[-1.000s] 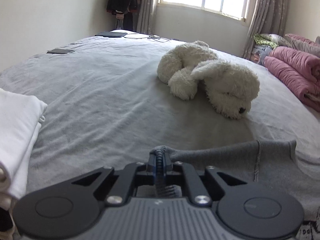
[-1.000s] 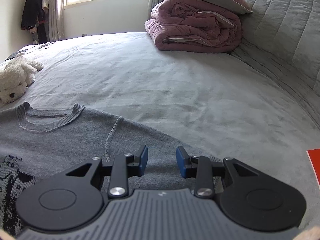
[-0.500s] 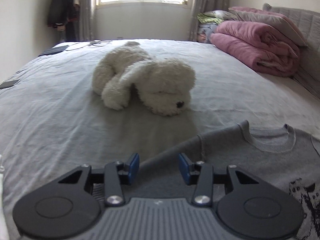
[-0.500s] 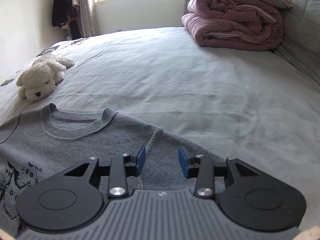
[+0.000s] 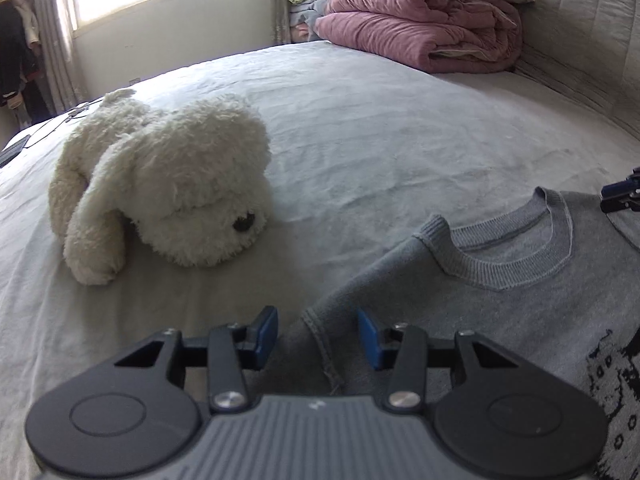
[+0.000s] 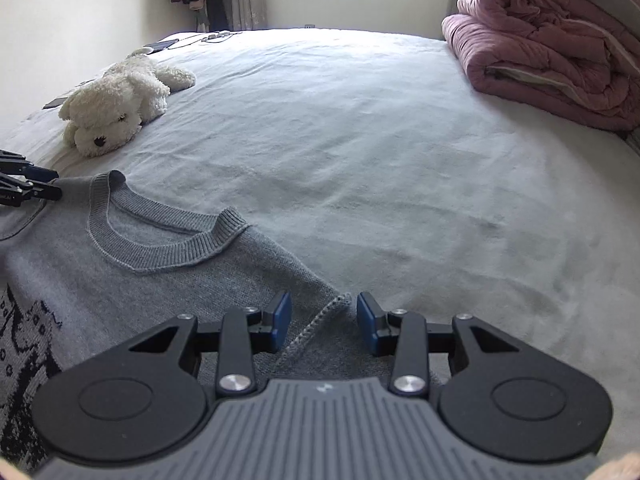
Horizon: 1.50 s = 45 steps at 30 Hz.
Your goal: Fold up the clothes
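Left wrist view: bed (image 5: 380, 120) fills the frame, sweater (image 5: 520, 300) spread flat on it, front up, neckline toward the far side.

Both tongs sit at the shoulders, one each side of the collar (image 6: 160, 240), so the sweater's long axis runs from the collar back toward the person. Left gripper (image 5: 318, 334) is released, jaws apart, straddling the left shoulder seam; right gripper (image 6: 324, 322) likewise gapes over the right shoulder seam, nothing pinched. Each hand is nearest its own shoulder. Plush dog (image 5: 160, 184) lies just beyond the left shoulder, apart from the cloth.
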Each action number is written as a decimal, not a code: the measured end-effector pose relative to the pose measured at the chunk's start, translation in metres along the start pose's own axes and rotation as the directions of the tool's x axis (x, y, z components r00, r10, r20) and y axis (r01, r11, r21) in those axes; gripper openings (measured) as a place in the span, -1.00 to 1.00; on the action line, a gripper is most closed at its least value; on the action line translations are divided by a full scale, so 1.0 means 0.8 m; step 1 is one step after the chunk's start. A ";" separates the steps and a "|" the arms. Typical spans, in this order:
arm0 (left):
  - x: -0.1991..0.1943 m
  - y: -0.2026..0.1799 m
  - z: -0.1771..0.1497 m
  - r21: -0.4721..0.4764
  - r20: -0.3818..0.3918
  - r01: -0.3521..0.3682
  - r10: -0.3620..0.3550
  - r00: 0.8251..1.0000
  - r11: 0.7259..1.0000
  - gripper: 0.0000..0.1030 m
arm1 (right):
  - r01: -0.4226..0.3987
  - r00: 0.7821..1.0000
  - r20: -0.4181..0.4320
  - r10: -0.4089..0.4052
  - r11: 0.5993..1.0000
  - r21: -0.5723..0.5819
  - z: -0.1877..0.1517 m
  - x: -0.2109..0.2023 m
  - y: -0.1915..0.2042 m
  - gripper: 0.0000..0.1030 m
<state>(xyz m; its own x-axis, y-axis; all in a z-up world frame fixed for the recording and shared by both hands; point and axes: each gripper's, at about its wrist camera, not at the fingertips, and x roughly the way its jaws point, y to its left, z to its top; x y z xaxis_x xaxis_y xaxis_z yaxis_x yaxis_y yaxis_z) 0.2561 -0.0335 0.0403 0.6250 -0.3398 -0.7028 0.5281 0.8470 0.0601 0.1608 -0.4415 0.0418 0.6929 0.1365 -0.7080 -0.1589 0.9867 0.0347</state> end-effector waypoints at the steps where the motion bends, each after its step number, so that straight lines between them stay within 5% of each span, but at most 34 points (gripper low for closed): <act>1: 0.005 -0.002 -0.001 0.005 0.002 -0.001 0.001 1.000 1.000 -0.13 | -0.010 1.000 -0.014 0.010 1.000 0.006 -0.002 0.006 -0.003 -0.21; 4: 0.016 -0.009 -0.004 0.011 0.014 -0.004 0.003 1.000 1.000 -0.22 | -0.019 1.000 -0.011 0.019 0.999 -0.041 -0.006 0.013 0.002 -0.22; 6: 0.016 -0.016 -0.004 0.023 0.025 -0.003 0.002 1.000 1.000 -0.61 | 0.019 1.000 0.012 -0.018 0.998 -0.067 -0.005 0.010 0.006 -0.45; 7: 0.014 -0.020 -0.005 0.039 0.031 -0.002 0.001 1.000 0.999 -0.81 | 0.039 0.999 0.025 -0.037 0.996 -0.080 -0.005 0.009 0.009 -0.75; 9: 0.011 -0.032 -0.005 0.092 0.053 -0.046 0.042 0.998 0.995 -0.91 | 0.079 0.996 0.050 -0.074 0.991 -0.104 -0.004 0.006 0.014 -0.78; 18: -0.007 -0.034 0.026 0.023 0.151 -0.213 0.208 0.966 0.977 -0.94 | 0.263 0.958 0.172 -0.230 0.944 -0.200 0.001 -0.007 0.036 -0.90; 23: 0.009 -0.039 0.043 0.009 0.161 -0.295 0.289 0.944 0.956 -0.95 | 0.462 0.879 0.248 -0.406 0.854 -0.239 0.012 0.005 0.055 -0.94; 25: 0.022 -0.044 0.041 0.031 0.150 -0.316 0.308 0.939 0.948 -0.95 | 0.482 0.870 0.239 -0.430 0.842 -0.241 0.015 0.014 0.053 -0.94; 31: 0.054 -0.054 0.010 0.113 0.088 -0.337 0.328 0.940 0.935 -0.90 | 0.369 0.929 0.120 -0.350 0.898 -0.239 -0.011 0.047 0.039 -0.87; 34: 0.040 -0.042 0.013 0.070 0.076 -0.330 0.325 0.943 0.942 -0.75 | 0.315 0.947 0.119 -0.298 0.935 -0.162 -0.011 0.031 0.019 -0.60; 36: 0.021 -0.027 0.016 0.007 0.090 -0.337 0.335 0.938 0.941 -0.75 | 0.311 0.946 0.128 -0.297 0.945 -0.105 -0.006 0.013 0.012 -0.24; 40: -0.038 0.008 0.003 -0.179 0.079 -0.321 0.339 0.938 0.930 -0.74 | 0.308 0.943 0.140 -0.302 0.951 -0.022 -0.002 -0.025 0.010 -0.23; 45: -0.112 0.042 -0.050 -0.383 0.016 -0.318 0.351 0.936 0.867 -0.66 | 0.292 0.948 0.102 -0.302 0.951 0.104 -0.018 -0.071 0.019 -0.23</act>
<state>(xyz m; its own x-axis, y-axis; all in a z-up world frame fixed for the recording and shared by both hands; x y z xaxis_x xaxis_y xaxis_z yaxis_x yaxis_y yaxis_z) 0.1946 0.0419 0.0769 0.7796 -0.0278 -0.6257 0.0388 0.9992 0.0039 0.1088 -0.4354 0.0725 0.7765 -0.1598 -0.6095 0.1242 0.9871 -0.1005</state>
